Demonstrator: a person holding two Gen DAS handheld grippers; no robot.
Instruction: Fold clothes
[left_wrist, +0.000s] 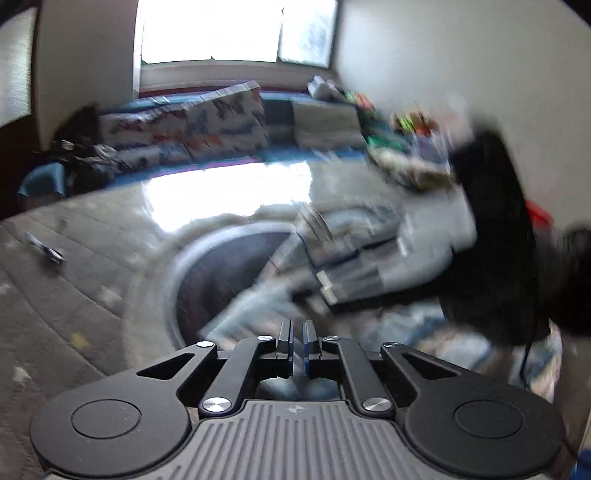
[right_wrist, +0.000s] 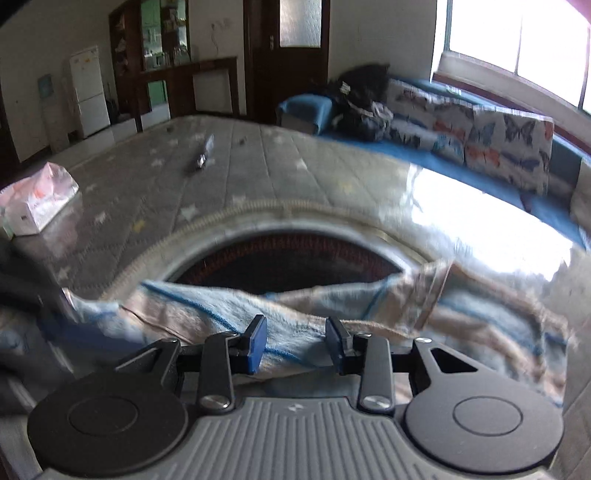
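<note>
Blur, and edges that cut things off

Ahead-right of the left gripper (left_wrist: 298, 341), the right gripper (left_wrist: 373, 254) is smeared, its jaws unreadable. The cloth (right_wrist: 221, 310) runs under the right gripper's body. A small object (right_wrist: 202, 155) far ahead is unidentifiable.

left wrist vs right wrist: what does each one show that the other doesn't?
Left wrist only: the right tool reaching in, blurred, and colourful clutter along the right wall.

Right wrist only: a striped blue-and-tan cloth just ahead of its open jaws, a white fridge, a dark wooden door and a tissue pack.

Both: the quilted grey table cover, the round dark opening in it, the butterfly-print cushions and the window. The left tool is closed on nothing visible.
</note>
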